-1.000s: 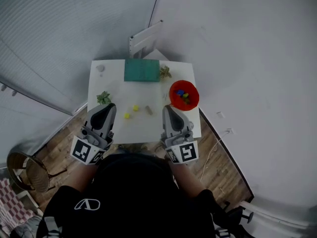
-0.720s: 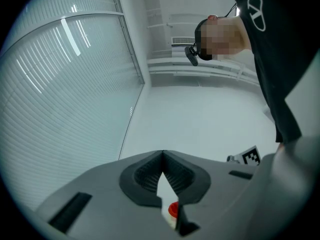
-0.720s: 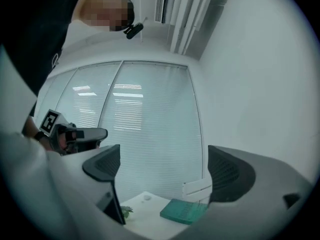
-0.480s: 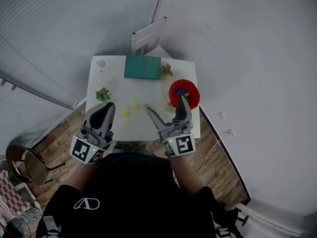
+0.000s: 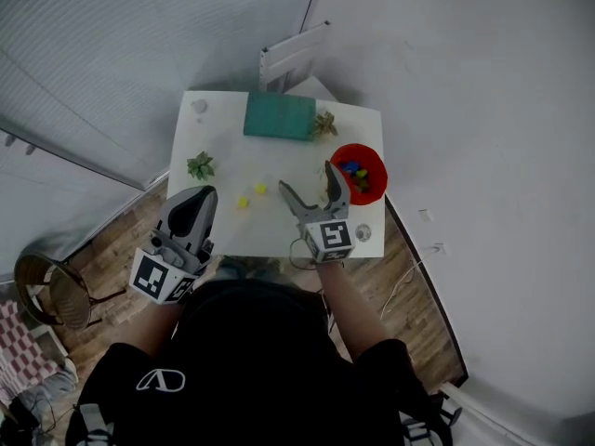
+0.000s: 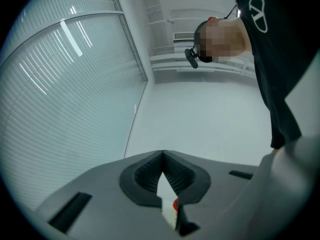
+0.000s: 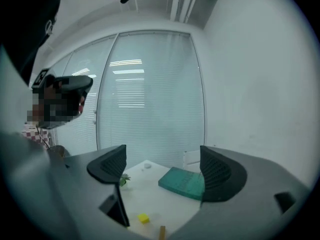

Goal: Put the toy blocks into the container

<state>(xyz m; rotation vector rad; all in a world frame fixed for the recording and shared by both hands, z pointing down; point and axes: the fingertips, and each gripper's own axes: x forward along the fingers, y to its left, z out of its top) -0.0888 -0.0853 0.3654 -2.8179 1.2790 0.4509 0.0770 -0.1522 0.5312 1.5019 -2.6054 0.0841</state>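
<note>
Just opened wide on the right gripper (image 5: 307, 177), nothing between the jaws; aimed low at the yellow blocks (image 5: 261, 189) on the table (image 5: 223, 147), apparently to straddle one. Pressed together on the left gripper (image 5: 208, 194) (idle, by the near edge). Several blocks already in the red container (image 5: 357, 146) alongside.

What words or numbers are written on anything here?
No words or numbers can be read anywhere.
Black shirt: a white logo shape, no letters.
Left marker cube and right marker cube: black-and-white square patterns, not writing.
Teal book: too small to show any print.
</note>
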